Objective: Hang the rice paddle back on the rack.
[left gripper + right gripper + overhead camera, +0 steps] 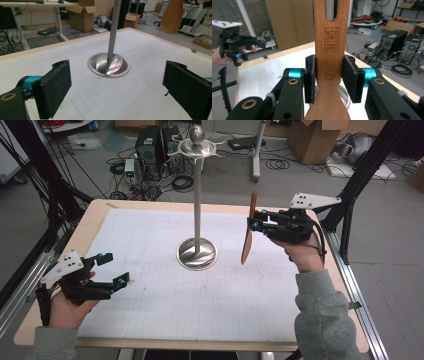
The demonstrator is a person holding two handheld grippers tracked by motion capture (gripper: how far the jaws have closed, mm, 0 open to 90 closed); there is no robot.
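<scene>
Wood is what the right gripper [256,219] is clamping: a flat spatula [248,229], hanging upright in the air to the right of the metal stand [198,195], its broad blade pointing down and clear of the worktop [150,285]. In the right gripper view the two black pads are pressing on the narrow neck of the handle, just below a stamped maker's mark and a long hanging slot [332,10].

The likely aim is hooking that slot onto one of the curled arms at the top of the stand. Trouble could be coming from the grip itself: the pads are squeezing only the thin edges of a smooth board, so the spatula could be pivoting or slipping downward if it bumps the pole. A knock against the slim pole could also be rocking the stand on its round, dished base [108,65], which is looking polished and slippery on the gridded white sheet.

The left gripper [114,269] is resting low, to the left of the stand, its jaws standing wide apart with nothing between them, so it is not steadying the base.
</scene>
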